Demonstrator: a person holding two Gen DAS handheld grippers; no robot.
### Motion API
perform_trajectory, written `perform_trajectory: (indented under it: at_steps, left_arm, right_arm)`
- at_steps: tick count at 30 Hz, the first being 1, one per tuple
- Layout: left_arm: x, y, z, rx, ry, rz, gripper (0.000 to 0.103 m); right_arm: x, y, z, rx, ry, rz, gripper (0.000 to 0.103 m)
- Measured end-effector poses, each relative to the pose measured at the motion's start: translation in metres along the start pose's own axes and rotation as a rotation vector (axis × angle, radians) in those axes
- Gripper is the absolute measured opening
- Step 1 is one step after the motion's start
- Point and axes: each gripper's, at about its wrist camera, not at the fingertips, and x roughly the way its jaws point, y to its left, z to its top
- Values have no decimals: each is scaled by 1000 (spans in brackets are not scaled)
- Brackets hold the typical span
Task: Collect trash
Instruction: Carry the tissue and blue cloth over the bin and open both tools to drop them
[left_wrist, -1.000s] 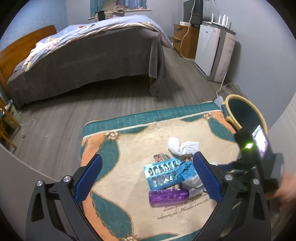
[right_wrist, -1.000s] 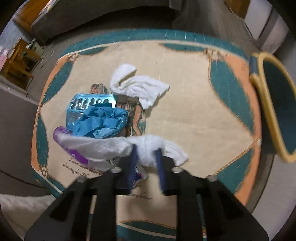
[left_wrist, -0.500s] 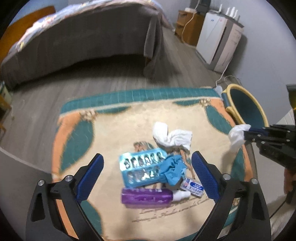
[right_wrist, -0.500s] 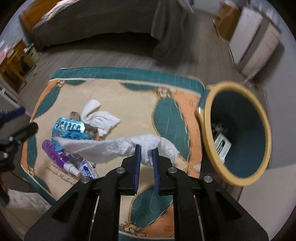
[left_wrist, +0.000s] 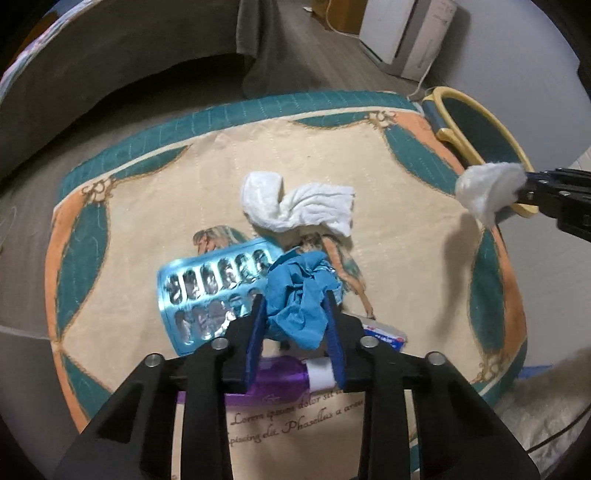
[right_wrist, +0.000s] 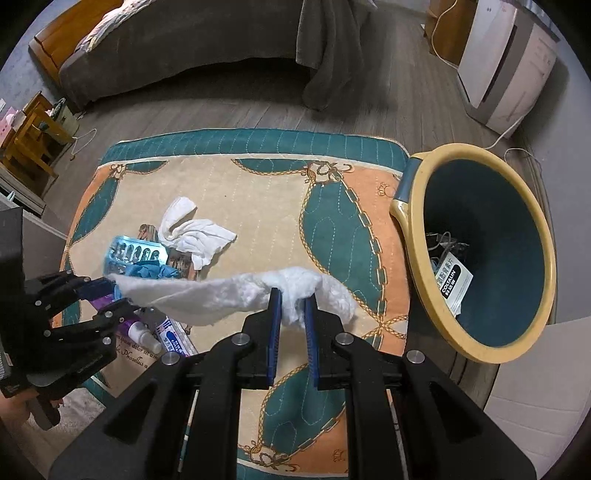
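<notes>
Mid-task, I'd say under halfway; the bin (right_wrist: 406, 218) sits off the rug's right edge and so far shows only a labelled packet (right_wrist: 453, 284) and some dark bits at the bottom.

My right gripper (right_wrist: 293, 299) is pinched tight on a white tissue (right_wrist: 229, 291), a long tail trailing left; it hangs over the rug (right_wrist: 258, 192) just short of the bin rim, not yet over the opening; drop is the next step there.

My left gripper (left_wrist: 295, 314) jaws have just been closing, and the pads now squeeze the crumpled blue glove (left_wrist: 301, 291) between them; the glove looks low, on or barely off the rug, partly over the blue blister pack (left_wrist: 207, 291).

Left on the rug: blister pack, a white crumpled cloth (left_wrist: 295, 206) further out, a purple bottle (left_wrist: 280, 380) right under the left jaws, a small white-and-blue box (left_wrist: 384, 332) beside it; my estimate is four more pickups after these two land in the bin.
</notes>
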Motion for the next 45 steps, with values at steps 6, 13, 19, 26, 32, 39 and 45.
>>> perform_trajectory:
  at_steps: [6,13,19,26,32,39,45]
  left_arm:
    - [-23,-2,4,8,-91,-21,28]
    - [-48,-9,10,26,-174,-11,28]
    - [-62,-19,20,22,-235,-34,28]
    - [-63,-28,25,33,-242,-46,28]
    - [-68,-49,34,90,-262,-21,28]
    - [-73,-84,50,148,-291,-59,28]
    - [-69,-121,72,204,-300,-106,28]
  right_arm:
    - [-9,-5,0,24,-24,16,12]
    - [-25,-15,5,64,-78,23,12]
    - [-34,-31,8,106,-110,17,12]
    - [-43,-45,13,120,-145,-4,12]
    - [-54,-61,18,119,-193,-37,12]
    - [-61,-94,19,162,-221,-67,12]
    - [-59,-140,18,274,-227,-95,12]
